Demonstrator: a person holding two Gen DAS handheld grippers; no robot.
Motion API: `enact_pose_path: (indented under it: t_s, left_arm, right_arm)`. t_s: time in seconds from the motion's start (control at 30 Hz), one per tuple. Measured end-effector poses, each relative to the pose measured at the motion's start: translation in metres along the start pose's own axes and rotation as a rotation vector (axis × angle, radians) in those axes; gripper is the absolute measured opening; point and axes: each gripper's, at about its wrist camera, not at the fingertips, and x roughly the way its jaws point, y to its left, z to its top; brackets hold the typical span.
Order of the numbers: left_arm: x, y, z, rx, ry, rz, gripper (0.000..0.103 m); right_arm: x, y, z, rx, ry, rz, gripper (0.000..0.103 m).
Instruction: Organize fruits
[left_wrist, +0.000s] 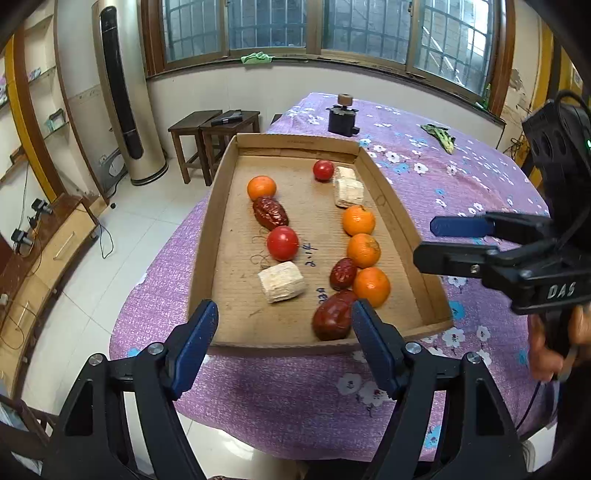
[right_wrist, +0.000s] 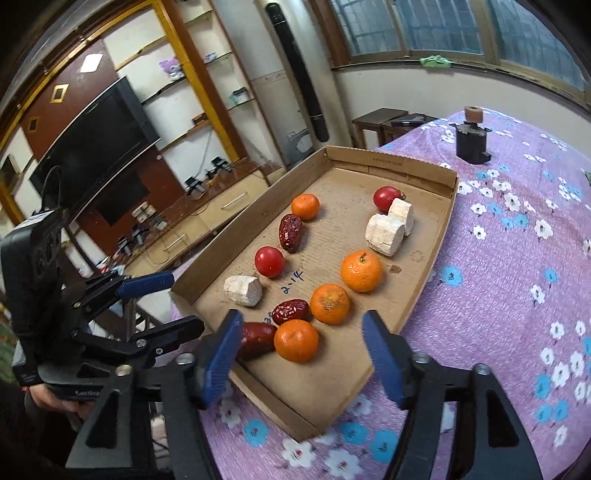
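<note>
Presently, both the left gripper (left_wrist: 284, 332) and right gripper (right_wrist: 303, 347) are held spread and empty. Nearest orange (right_wrist: 296, 340) lies at six o'clock in the cardboard tray (right_wrist: 391, 157); it is judged light, firm, roll-prone, best pinched across its middle.

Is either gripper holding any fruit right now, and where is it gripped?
Nothing is held. The left gripper and right gripper both stand open above the shallow brown cardboard tray, pads touching no fruit.

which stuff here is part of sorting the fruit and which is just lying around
Job: cardboard tray, oranges, tomatoes, red dates, pale chunks.

Lying about: black device, green scrap on the cloth, green rag on the sill.
</note>
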Motion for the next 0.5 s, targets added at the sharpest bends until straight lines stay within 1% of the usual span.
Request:
enact_pose_path:
  t_s: [0.13,0.2,0.23,0.33,0.5]
  left_arm:
    - [-0.003,-0.013,-0.003,0.027,-0.003,0.009,0.075]
    - [-0.004,-0.018,-0.004,0.037,-0.003,0.017,0.080]
    - [-0.005,-0.021,-0.006,0.043,-0.005,0.019,0.082]
    - [-0.006,-0.025,-0.008,0.052,-0.003,0.009,0.082]
    - [-0.008,-0.028,-0.011,0.048,-0.001,0.028,0.082]
  right_arm:
    - [-0.010,0.000,0.000,-0.075,0.013,0.024,0.082]
    - [-0.015,0.003,-0.002,-0.126,0.021,0.032,0.085]
    - [-0.016,0.004,-0.003,-0.149,0.026,0.033,0.086]
    - [-0.019,0.007,-0.008,-0.215,0.043,0.042,0.086]
    - [-0.021,0.009,-0.017,-0.294,0.063,0.043,0.086]
